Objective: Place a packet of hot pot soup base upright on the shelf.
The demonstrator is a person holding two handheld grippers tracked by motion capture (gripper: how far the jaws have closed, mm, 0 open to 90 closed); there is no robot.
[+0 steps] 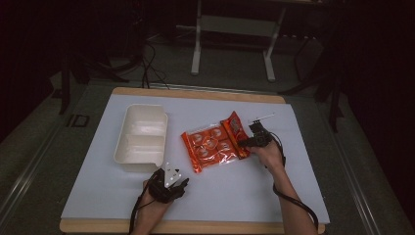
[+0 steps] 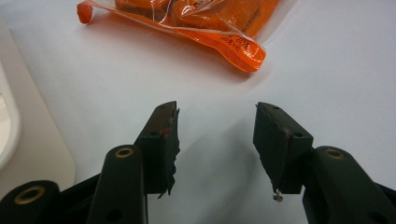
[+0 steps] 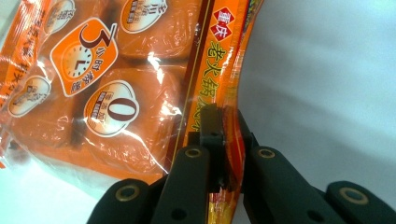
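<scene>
An orange plastic packet (image 1: 214,143) with several blocks inside lies on the white table top, right of centre. My right gripper (image 1: 245,142) is shut on the packet's right edge strip; in the right gripper view the printed strip (image 3: 224,70) runs between the closed jaws of that gripper (image 3: 227,135). Near the front edge my left gripper (image 1: 178,183) is open above the bare table. In the left gripper view its jaws stand wide apart around nothing (image 2: 215,126), with the packet's near end (image 2: 224,39) a little way ahead.
A white two-compartment tray (image 1: 142,137) sits left of the packet, its corner (image 2: 9,116) at the left edge of the left gripper view. The white table top (image 1: 293,161) ends in a wooden rim. A metal stand's legs (image 1: 198,54) rise beyond the table.
</scene>
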